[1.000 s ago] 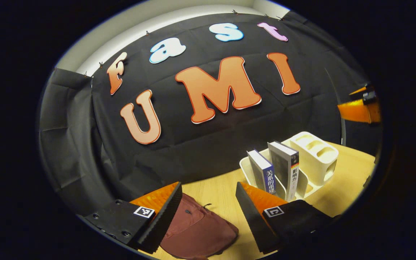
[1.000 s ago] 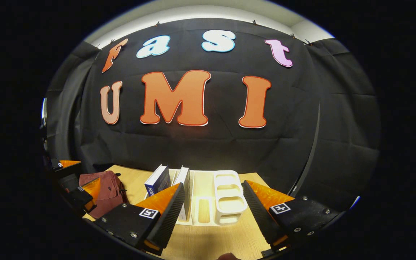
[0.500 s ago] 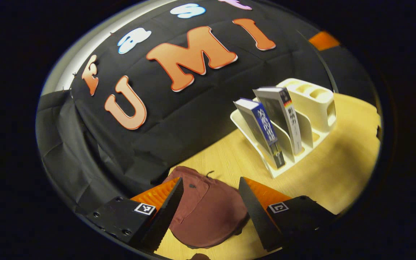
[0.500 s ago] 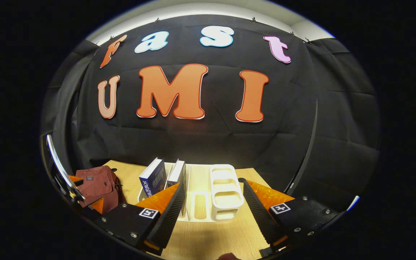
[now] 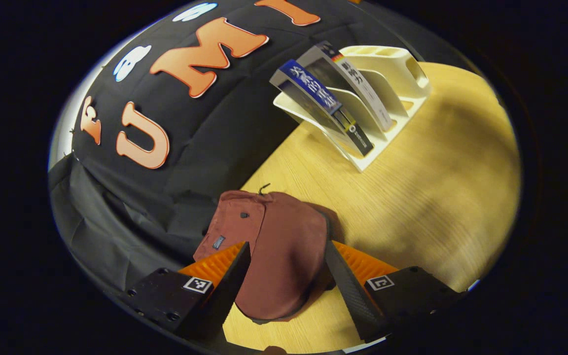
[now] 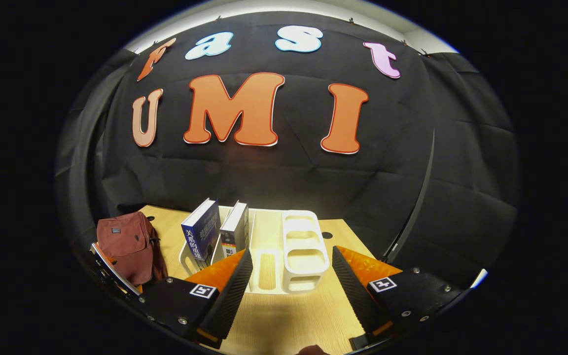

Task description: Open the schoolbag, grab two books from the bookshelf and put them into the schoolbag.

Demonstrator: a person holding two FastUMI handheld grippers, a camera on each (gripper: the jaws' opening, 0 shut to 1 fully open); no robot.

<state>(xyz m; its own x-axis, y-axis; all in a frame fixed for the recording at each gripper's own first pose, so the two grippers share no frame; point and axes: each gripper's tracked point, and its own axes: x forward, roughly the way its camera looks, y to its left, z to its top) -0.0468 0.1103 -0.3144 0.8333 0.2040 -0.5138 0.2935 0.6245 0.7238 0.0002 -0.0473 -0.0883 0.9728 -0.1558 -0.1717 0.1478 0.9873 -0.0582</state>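
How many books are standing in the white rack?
2. The blue book leans in the slot nearest the schoolbag, and the grey-and-white book stands in the next slot of the white rack. Other slots look empty.

Black cloth wall (image 6: pixel 284 182) behind; pale wooden table (image 5: pixel 427 197), warm light pooled on it

Left gripper (image 5: pixel 284 286) lower, nearer schoolbag (image 5: pixel 274 251).
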